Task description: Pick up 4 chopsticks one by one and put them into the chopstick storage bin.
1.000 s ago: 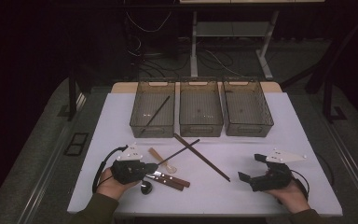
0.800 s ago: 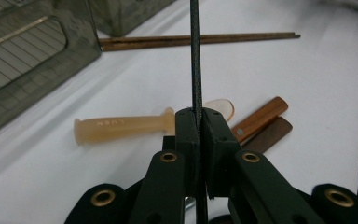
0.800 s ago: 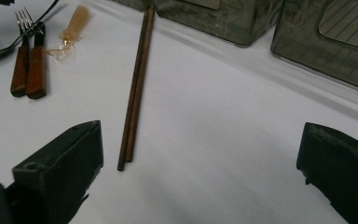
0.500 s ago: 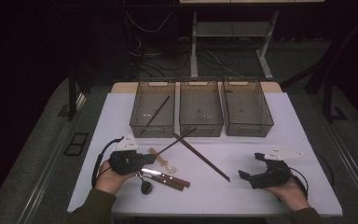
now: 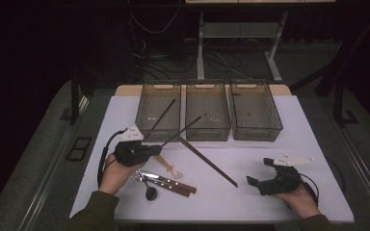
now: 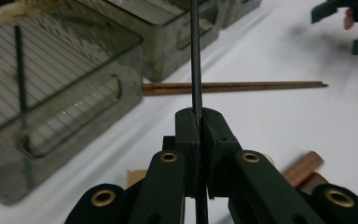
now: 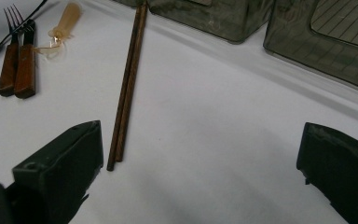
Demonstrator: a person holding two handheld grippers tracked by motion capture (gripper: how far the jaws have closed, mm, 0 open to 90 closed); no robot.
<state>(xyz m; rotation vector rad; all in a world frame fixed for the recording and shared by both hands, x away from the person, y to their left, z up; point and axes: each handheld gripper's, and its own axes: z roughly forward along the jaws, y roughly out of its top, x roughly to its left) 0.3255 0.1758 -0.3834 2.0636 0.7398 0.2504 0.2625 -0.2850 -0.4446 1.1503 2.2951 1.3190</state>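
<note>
My left gripper (image 5: 155, 147) is shut on one end of a thin black chopstick (image 5: 180, 130), which slants up toward the middle bin (image 5: 207, 130). In the left gripper view the stick (image 6: 196, 65) runs straight up from between the pressed pads (image 6: 186, 128). A second black chopstick (image 5: 162, 117) leans in the left bin (image 5: 156, 134). A brown pair of chopsticks (image 5: 208, 161) lies on the white table. My right gripper (image 5: 260, 173) rests at the front right, open with nothing between its jaws (image 7: 200, 161); the brown pair (image 7: 128, 88) lies just ahead of it.
Three clear bins stand in a row at the back, the right one (image 5: 254, 130) included. A wooden-handled fork and knife (image 5: 168, 182), a black spoon (image 5: 150, 193) and a pale plastic spoon (image 5: 168, 166) lie in front of my left hand. Bare table (image 5: 270, 149) lies between the grippers.
My left gripper has moved away from me toward the bins and risen a little, lifting the black chopstick off the table. The right gripper has stayed put.
</note>
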